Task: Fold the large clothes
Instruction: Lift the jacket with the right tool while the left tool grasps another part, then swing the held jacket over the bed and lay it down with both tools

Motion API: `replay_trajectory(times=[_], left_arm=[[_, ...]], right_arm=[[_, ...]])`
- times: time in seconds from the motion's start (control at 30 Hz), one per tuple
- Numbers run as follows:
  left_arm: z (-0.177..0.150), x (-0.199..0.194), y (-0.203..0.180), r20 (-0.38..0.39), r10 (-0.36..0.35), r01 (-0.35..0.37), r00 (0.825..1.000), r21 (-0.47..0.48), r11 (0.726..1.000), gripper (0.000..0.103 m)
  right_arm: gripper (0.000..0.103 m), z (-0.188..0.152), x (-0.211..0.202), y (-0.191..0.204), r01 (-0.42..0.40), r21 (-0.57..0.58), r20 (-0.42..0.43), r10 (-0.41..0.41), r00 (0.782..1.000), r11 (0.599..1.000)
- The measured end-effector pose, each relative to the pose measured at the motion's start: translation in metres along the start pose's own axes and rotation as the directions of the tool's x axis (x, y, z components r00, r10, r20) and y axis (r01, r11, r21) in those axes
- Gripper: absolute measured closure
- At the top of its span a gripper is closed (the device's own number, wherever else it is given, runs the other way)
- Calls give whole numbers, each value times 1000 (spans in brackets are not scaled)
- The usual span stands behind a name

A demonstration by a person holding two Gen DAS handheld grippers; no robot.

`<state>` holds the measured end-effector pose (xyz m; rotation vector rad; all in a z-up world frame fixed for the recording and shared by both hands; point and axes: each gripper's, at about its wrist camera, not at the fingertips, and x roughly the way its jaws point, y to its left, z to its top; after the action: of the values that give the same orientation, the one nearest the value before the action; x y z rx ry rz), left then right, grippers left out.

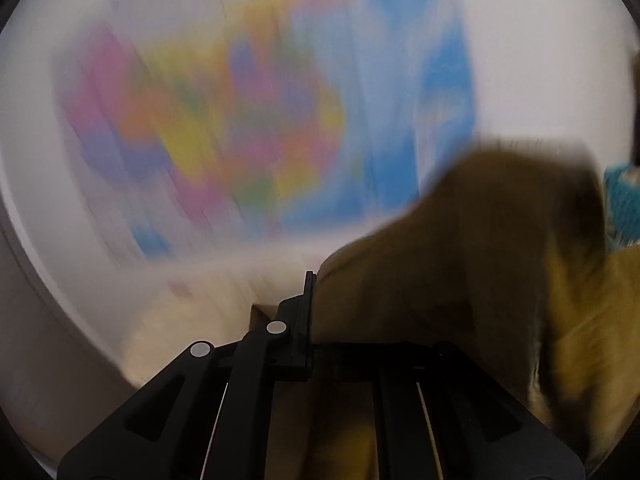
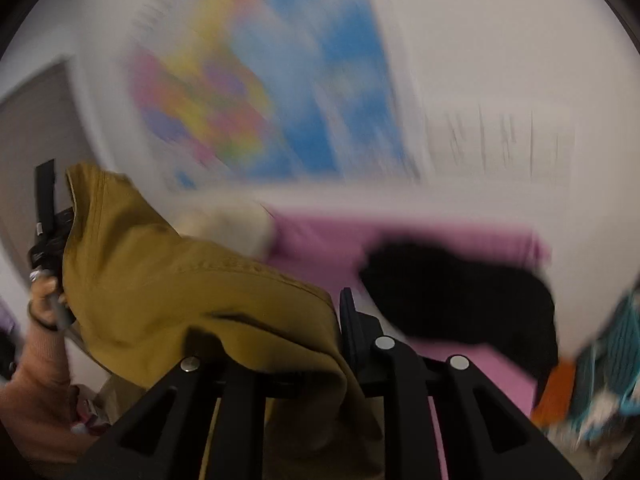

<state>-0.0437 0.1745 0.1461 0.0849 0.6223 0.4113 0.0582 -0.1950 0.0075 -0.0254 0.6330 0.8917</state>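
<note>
A mustard-yellow garment [image 2: 168, 280] hangs in the air, stretched between both grippers. In the left wrist view the garment [image 1: 460, 260] drapes over the right finger, and my left gripper [image 1: 314, 312] is shut on its edge. In the right wrist view my right gripper [image 2: 338, 320] is shut on the other end of the cloth, which covers its left finger. The left gripper [image 2: 46, 216] and the hand holding it show at the far left of the right wrist view. Both views are motion-blurred.
A colourful wall map [image 2: 248, 92] hangs on a white wall ahead. A pink surface [image 2: 332, 240] lies below, with a black garment [image 2: 460, 292] and a cream item [image 2: 236, 224] on it. Teal and orange cloth [image 2: 600, 380] sits at the right.
</note>
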Motion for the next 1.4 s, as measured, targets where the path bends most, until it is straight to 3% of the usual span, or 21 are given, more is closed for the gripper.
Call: replay_trajectory(times=[0.1, 0.17, 0.23, 0.27, 0.3, 0.33, 0.37, 0.47, 0.53, 0.6, 0.63, 0.7, 0.77, 0.83, 0.87, 0.9, 1.0, 1.13, 1.23, 1.3, 1.4], left_arm=[[-36, 103, -19, -216, -52, 54, 975, 6, 998, 97], [-55, 146, -30, -290, -52, 62, 956, 26, 998, 97], [-59, 165, -32, -301, -60, 71, 952, 27, 997, 98], [-58, 170, -30, -304, -79, 86, 949, 11, 996, 98], [-56, 173, -24, -305, -104, 107, 947, -9, 994, 98], [-55, 178, -20, -301, -117, 118, 946, -14, 993, 97], [-53, 179, -16, -296, -123, 124, 947, -15, 992, 96], [-51, 185, -14, -300, -145, 150, 943, -8, 989, 95], [-51, 186, -19, -297, -159, 166, 942, 1, 986, 95], [-54, 188, -21, -297, -169, 176, 940, -2, 984, 95], [-55, 190, -22, -300, -173, 180, 938, -3, 984, 95], [-57, 194, -22, -303, -177, 186, 936, 0, 983, 95], [-57, 193, -23, -305, -179, 190, 936, 7, 982, 95], [-58, 194, -22, -311, -186, 197, 932, 6, 980, 95], [-59, 195, -22, -314, -189, 200, 930, 5, 980, 95], [-59, 197, -21, -320, -199, 208, 926, -4, 978, 95], [-51, 199, -16, -315, -227, 226, 922, -39, 973, 97], [-24, 198, -3, -278, -264, 244, 924, -107, 964, 99], [3, 197, 6, -238, -295, 263, 925, -157, 952, 99], [18, 202, 4, -234, -279, 247, 931, -156, 956, 99], [21, 229, -6, -296, -244, 207, 923, -149, 967, 98]], right_arm=[[91, -20, 90, -43, 113, 71, -175, -99, 979, 991], [87, -31, 122, -58, 178, 67, -260, -155, 953, 982], [64, -38, 136, -64, 264, 20, -304, -246, 920, 964], [45, -39, 137, -63, 304, -24, -313, -296, 902, 952], [26, -39, 140, -60, 351, -78, -313, -357, 880, 933], [22, -38, 135, -51, 393, -154, -292, -421, 859, 907], [21, -37, 125, -37, 411, -235, -243, -462, 853, 881], [7, -36, 101, 3, 401, -400, -120, -481, 868, 824], [6, -48, 96, 42, 316, -561, -80, -429, 900, 766], [6, -60, 114, 66, 249, -680, -98, -422, 901, 690], [6, -74, 131, 83, 237, -769, -76, -452, 889, 594], [7, -93, 162, 97, 219, -851, -49, -487, 872, 477], [11, -91, 182, 98, 190, -846, -87, -481, 873, 499], [48, -82, 196, 93, 164, -813, -134, -454, 881, 558], [79, -73, 200, 86, 151, -776, -176, -441, 880, 612], [95, -66, 203, 80, 142, -742, -199, -417, 887, 656], [99, -22, 177, 59, 169, -567, -144, -298, 943, 806], [100, 39, 141, 18, 136, -272, -46, -154, 987, 953], [100, 72, 132, -12, 97, -114, 4, -98, 995, 989], [100, 87, 146, -34, 73, -11, -27, -73, 997, 997], [100, 87, 189, -51, 128, 10, -110, -126, 986, 992]])
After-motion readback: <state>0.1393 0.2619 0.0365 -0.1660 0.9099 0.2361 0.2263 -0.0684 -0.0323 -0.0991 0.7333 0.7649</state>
